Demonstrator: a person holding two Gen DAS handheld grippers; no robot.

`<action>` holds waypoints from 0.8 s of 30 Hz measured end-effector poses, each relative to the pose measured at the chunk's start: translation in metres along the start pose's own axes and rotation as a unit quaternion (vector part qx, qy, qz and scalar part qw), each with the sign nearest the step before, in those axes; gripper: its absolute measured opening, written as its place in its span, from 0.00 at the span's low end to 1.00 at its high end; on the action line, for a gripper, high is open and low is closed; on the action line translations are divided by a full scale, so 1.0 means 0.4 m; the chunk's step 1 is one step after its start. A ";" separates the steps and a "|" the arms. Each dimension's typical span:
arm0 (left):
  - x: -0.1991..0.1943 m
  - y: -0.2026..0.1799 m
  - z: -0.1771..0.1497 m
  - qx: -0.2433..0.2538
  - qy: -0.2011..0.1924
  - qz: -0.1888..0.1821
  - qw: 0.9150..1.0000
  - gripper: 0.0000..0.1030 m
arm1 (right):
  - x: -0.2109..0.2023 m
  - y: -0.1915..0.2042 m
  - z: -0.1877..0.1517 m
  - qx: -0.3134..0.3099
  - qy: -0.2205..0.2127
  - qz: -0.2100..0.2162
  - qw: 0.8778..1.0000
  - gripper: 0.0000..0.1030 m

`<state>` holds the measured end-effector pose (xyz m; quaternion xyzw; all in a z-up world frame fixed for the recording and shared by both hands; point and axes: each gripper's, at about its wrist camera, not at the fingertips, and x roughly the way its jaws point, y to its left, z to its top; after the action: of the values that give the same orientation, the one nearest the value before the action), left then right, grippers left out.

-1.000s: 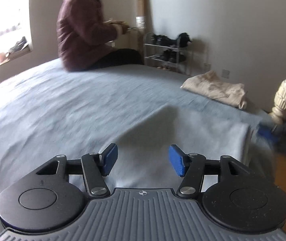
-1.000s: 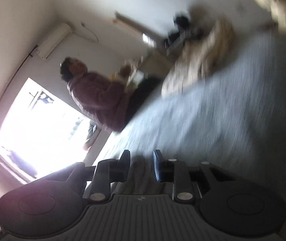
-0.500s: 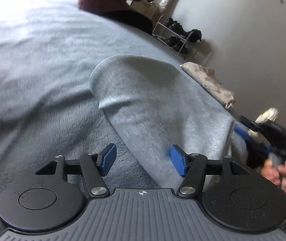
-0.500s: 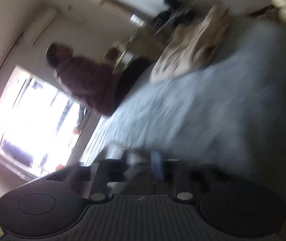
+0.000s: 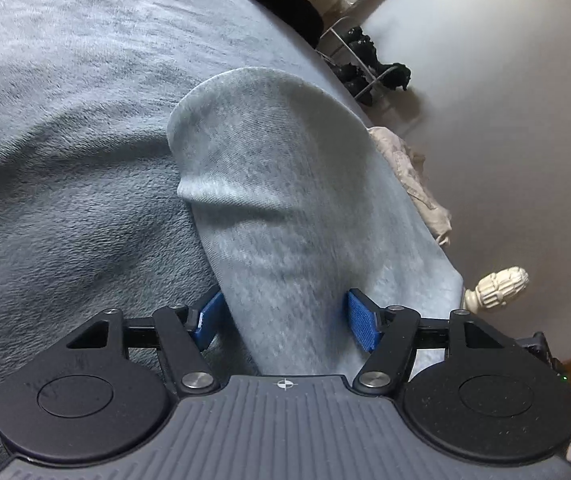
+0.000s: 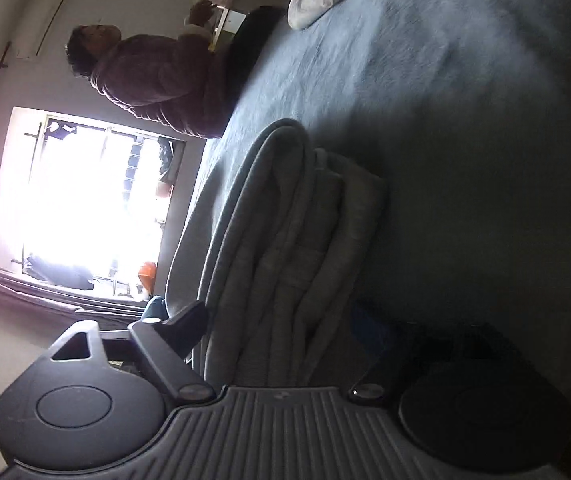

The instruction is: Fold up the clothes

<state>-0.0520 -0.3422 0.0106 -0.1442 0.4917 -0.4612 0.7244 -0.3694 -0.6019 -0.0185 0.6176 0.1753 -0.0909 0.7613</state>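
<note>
A folded light grey garment lies on the blue-grey bedspread, its rounded fold pointing away from me. My left gripper hangs low over the garment's near end. Its jaws are opening, and the cloth runs between the blue pads without being pinched. In the right wrist view, rolled onto its side, the garment's layered edge sits between the fingers of my right gripper. Those jaws are opening wide and stand clear of the cloth.
A person in a maroon jacket sits at the bed's far edge. A beige pile of clothes lies by the right edge. Beyond it are a shoe rack and a white bedpost knob. A bright window faces the bed.
The right gripper, nearly shut on grey cloth a second ago, has opened wide and let go. The left gripper has dropped and rolled, coming down over the garment's near end.
</note>
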 end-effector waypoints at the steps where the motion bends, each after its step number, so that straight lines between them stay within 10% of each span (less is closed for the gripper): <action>1: 0.005 0.002 0.000 -0.005 -0.002 -0.002 1.000 0.63 | 0.011 0.003 0.004 0.005 0.000 0.003 1.000 0.93; 6: 0.009 -0.003 -0.008 -0.015 -0.024 0.004 1.000 0.52 | 0.052 0.031 0.019 0.012 -0.010 0.009 1.000 1.00; 13: -0.010 -0.016 -0.002 -0.048 -0.037 0.016 0.998 0.35 | 0.048 0.054 0.007 -0.005 -0.035 -0.022 0.999 0.52; 24: -0.166 0.047 -0.035 -0.076 -0.047 -0.008 0.996 0.29 | 0.021 0.131 -0.113 -0.021 0.001 -0.003 1.000 0.46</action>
<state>-0.0600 -0.2748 0.0299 -0.2243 0.4896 -0.4206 0.7302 -0.3501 -0.5458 0.0179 0.6012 0.1796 -0.0885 0.7736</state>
